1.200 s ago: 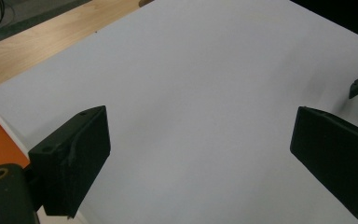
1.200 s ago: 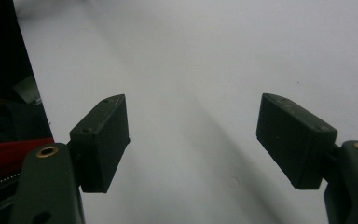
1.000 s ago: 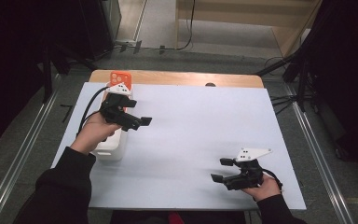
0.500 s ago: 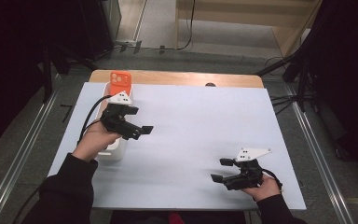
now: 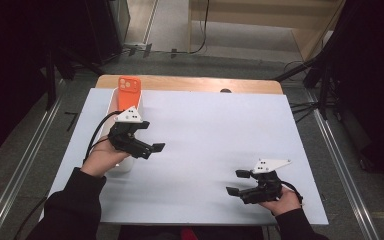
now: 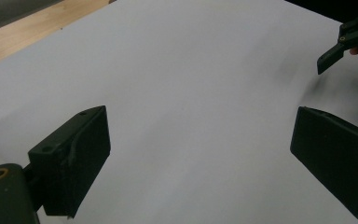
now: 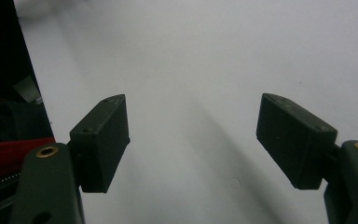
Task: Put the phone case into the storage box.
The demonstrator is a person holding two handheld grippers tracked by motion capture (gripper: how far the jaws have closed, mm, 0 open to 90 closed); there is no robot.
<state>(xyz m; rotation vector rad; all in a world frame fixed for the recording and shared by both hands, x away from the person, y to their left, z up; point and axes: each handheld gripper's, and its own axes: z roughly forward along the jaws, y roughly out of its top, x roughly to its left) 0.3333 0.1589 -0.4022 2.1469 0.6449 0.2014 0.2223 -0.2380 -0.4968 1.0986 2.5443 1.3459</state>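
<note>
An orange phone (image 5: 128, 92) stands at the far end of a long white tray (image 5: 113, 102) on the left of the white tabletop (image 5: 215, 130). My left gripper (image 5: 150, 136) hovers just right of the tray's middle, open and empty, with the hand over the tray. In the left gripper view its jaws (image 6: 200, 154) stand wide apart over bare white surface. Near the front right edge my right gripper (image 5: 237, 182) rests low, open, nothing between its jaws (image 7: 196, 137). The right gripper's fingertips (image 6: 330, 57) appear at the top right of the left gripper view.
A strip of bare wood (image 5: 190, 83) runs along the table's far edge, with a small dark object (image 5: 225, 90) on it. Metal rails (image 5: 340, 155) flank the table on both sides. Red fabric (image 7: 9, 149) lies beyond the near edge.
My left gripper has drawn back from the phone toward the person and slightly right, still open. The right gripper has stayed put.
</note>
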